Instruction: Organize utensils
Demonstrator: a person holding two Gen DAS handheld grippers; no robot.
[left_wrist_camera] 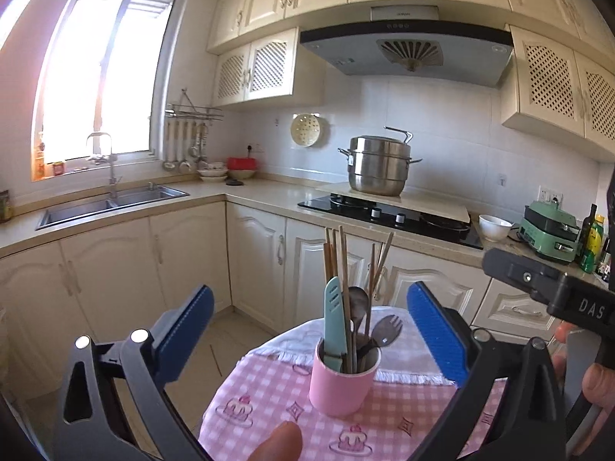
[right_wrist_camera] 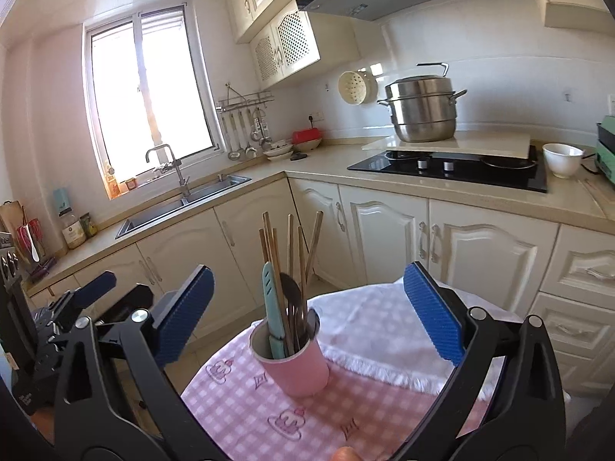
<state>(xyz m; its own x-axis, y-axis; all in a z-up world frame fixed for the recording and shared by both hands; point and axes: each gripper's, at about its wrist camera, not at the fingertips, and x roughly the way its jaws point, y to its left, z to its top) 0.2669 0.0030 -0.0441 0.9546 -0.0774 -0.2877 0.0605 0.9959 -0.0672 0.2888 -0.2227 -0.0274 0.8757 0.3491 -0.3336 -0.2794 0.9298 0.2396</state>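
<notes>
A pink cup [left_wrist_camera: 340, 384] stands on a small round table with a pink checked cloth [left_wrist_camera: 269, 395]. It holds several wooden chopsticks [left_wrist_camera: 343, 265], a teal-handled utensil [left_wrist_camera: 333, 322], a dark spoon [left_wrist_camera: 358, 301] and a dark spork [left_wrist_camera: 387, 331]. My left gripper [left_wrist_camera: 309, 320] is open and empty, its blue pads on either side of the cup and nearer to me. In the right wrist view the same cup [right_wrist_camera: 296, 365] with its chopsticks [right_wrist_camera: 275, 253] stands between the blue pads of my right gripper [right_wrist_camera: 309, 307], which is open and empty.
A white towel [right_wrist_camera: 380, 330] lies on the far side of the table. Cream cabinets [left_wrist_camera: 192, 253] and a countertop run behind, with a sink [left_wrist_camera: 111, 203], a black hob [left_wrist_camera: 392, 217], a steel steamer pot [left_wrist_camera: 378, 165] and a white bowl [left_wrist_camera: 494, 227]. The right gripper's body [left_wrist_camera: 553, 288] shows at the right of the left wrist view.
</notes>
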